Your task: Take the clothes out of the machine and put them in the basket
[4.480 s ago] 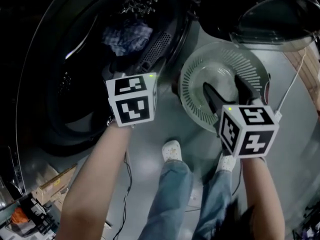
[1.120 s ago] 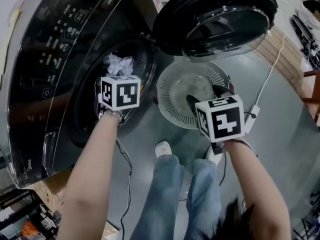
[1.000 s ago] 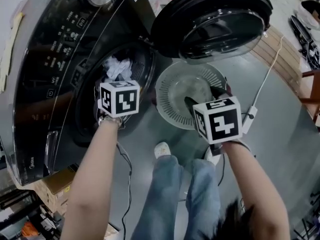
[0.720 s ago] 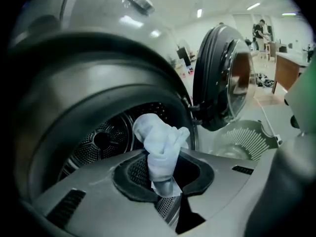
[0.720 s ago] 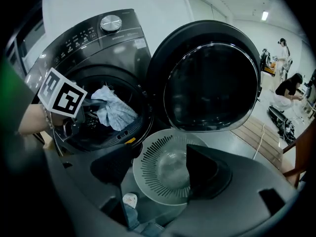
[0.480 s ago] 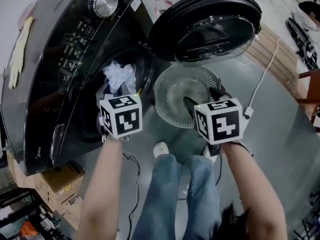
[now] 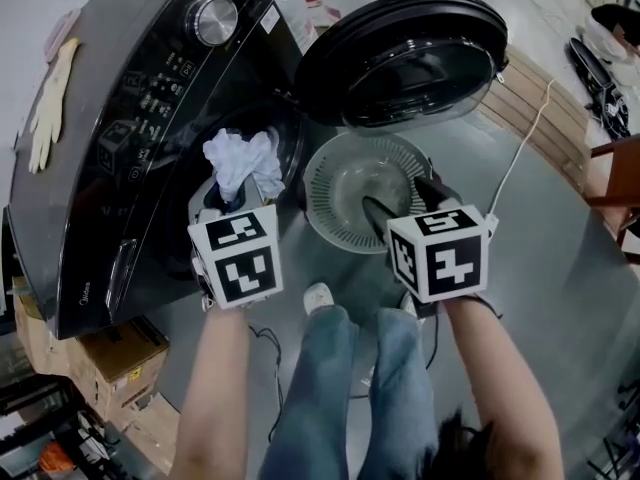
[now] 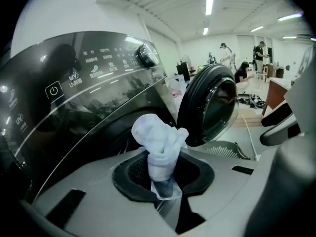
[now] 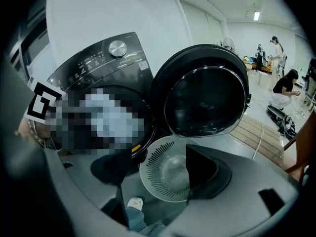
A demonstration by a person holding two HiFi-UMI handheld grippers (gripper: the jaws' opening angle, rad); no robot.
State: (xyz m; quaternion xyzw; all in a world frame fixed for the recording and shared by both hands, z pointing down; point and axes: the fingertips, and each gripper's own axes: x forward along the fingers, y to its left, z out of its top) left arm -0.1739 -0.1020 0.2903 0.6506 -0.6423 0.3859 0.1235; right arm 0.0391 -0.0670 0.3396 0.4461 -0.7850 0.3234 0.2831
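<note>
Left gripper (image 8: pixel 164 187): jaws nearly together, clamped on the lower end of a white cloth (image 8: pixel 159 141). The pinch is on a bunched fold, and the rest stands above the pads as a crumpled knot.

Right gripper (image 9: pixel 158 171): jaws well apart with nothing between the pads. It hangs over the basket (image 7: pixel 322 190).

In the head view the cloth sits at 12 o'clock of the left marker cube, in front of the drum opening (image 7: pixel 285 133). I cannot tell whether any part of it trails back inside.

The basket is a round slotted bowl standing on the floor at 3 o'clock of the opening, just beside the machine (image 7: pixel 120 138), and no clothes show in it. The door (image 7: pixel 400 48) stands open at 12 o'clock of the basket.

Handling, as a judgement:
- The cloth looks thin, soft and light, with no stiffness.
- It should droop and swing once carried sideways.
- It is not fragile, and a firm pinch will not harm it.
- It is best held on a gathered fold, as now; a single layer or an edge could slide out.
- A loose tail might snag on the door seal or the basket rim, so it should be carried high toward 3 o'clock.
</note>
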